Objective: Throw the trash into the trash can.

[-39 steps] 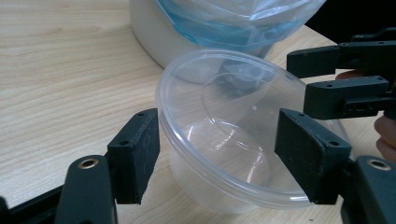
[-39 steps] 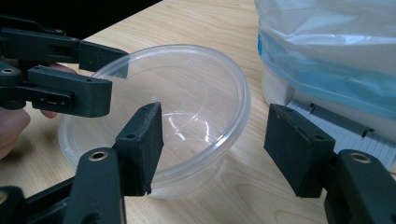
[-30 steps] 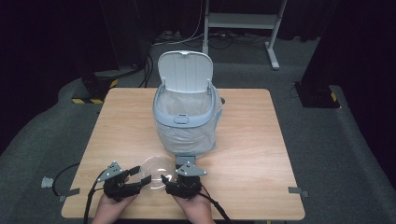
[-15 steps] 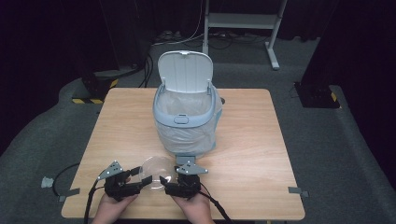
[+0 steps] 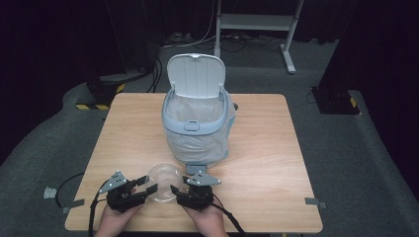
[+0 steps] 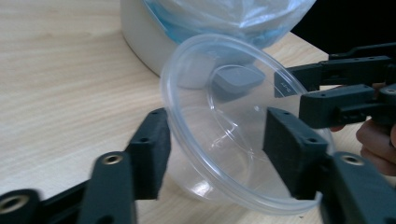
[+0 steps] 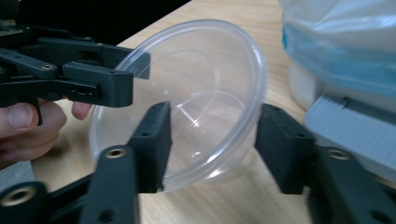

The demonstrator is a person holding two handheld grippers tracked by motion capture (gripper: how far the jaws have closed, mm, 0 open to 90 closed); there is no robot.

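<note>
While both grippers meet near the front edge of the table point(image 5: 276, 163), a clear plastic bowl point(image 5: 164, 181) sits between them, tipped up on its side just in front of the bin point(image 5: 197, 131). The left gripper point(image 5: 148, 186) comes at the bowl from the left and the right gripper point(image 5: 177, 188) from the right, each held in a hand at the table's near edge.

Seen from the left gripper view, the bowl point(image 6: 233, 130) is tilted with its rim running between that gripper's two black jaws; the jaws stand part-way in and have just been closing, one on each side of the bowl's wall, close against it, though I cannot tell whether the pads actually press on it. The right gripper point(image 6: 292, 86) reaches in at the rim from the far side.

From the right gripper view the picture is much the same: the bowl point(image 7: 196, 93) lies between its jaws, which have also just been closing around it, and firm contact is not clear. The left gripper point(image 7: 135, 70) has its tips at the bowl's upper rim.

The bin stands behind with its lid point(image 5: 196, 76) raised and a clear liner point(image 5: 197, 143) draped over its sides.
</note>
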